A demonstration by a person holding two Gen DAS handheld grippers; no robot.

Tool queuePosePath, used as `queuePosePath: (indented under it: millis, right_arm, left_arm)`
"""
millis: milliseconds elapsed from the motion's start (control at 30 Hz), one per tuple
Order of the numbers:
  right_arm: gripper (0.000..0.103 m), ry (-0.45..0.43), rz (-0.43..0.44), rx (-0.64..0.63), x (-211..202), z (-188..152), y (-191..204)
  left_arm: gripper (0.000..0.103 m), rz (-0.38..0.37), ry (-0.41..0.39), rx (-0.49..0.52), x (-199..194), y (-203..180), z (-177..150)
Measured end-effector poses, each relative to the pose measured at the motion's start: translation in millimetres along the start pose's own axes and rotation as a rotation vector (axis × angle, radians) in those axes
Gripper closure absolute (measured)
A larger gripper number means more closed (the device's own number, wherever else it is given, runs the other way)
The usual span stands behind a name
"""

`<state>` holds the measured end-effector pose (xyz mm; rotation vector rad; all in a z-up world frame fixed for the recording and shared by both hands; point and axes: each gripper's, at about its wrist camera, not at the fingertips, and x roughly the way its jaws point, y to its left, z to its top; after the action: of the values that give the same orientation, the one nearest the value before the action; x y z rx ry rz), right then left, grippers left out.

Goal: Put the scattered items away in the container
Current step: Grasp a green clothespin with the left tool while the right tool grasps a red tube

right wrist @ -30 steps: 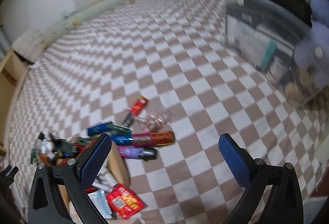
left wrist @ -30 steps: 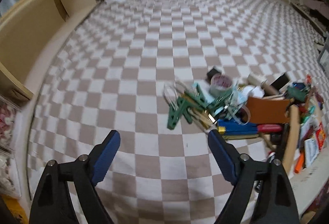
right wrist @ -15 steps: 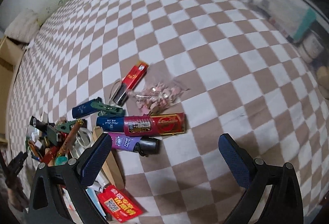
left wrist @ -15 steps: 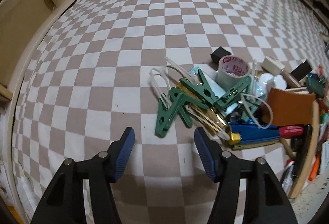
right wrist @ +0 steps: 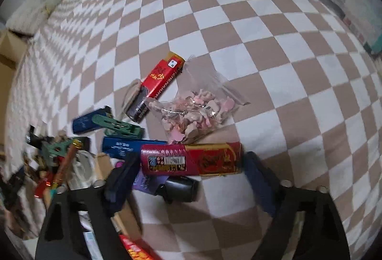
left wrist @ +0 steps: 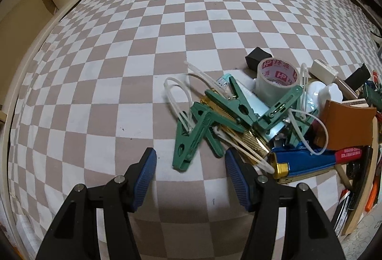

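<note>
While the left gripper (left wrist: 190,165) hangs parted, empty, its green clip (left wrist: 188,138) just ahead, the right gripper (right wrist: 191,178) is closing around a red tube (right wrist: 191,159), apparently not yet gripping, amid blur.

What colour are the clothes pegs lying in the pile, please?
The clothes pegs are green, seen best in the left wrist view.
</note>
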<state>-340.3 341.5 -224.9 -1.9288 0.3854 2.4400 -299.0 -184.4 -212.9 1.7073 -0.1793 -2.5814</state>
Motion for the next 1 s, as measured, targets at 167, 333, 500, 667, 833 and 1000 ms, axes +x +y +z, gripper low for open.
queuePosePath:
  millis: [167, 333, 500, 667, 833, 1000]
  right_arm:
    - [0.023, 0.003, -0.011, -0.019, -5, -2, 2]
    - [0.023, 0.004, 0.041, 0.026, -16, -9, -1]
    - [0.023, 0.009, 0.083, 0.036, -26, -19, 7]
    - [0.023, 0.008, 0.107, 0.029, -31, -22, 22]
    - [0.023, -0.011, 0.123, 0.021, -41, -23, 28]
    - [0.023, -0.032, 0.137, 0.031, -53, -26, 28]
  left_arm:
    - [0.043, -0.005, 0.005, 0.001, 4, -1, 2]
    - [0.052, -0.005, 0.011, 0.017, 8, 1, 6]
    - [0.07, -0.01, 0.009, 0.021, 9, 0, 8]
    - [0.085, -0.016, 0.006, 0.033, 4, -14, 8]
    - [0.088, -0.021, 0.006, 0.024, 2, -11, 7]
    - [0.088, -0.025, -0.004, 0.002, -12, 1, -2]
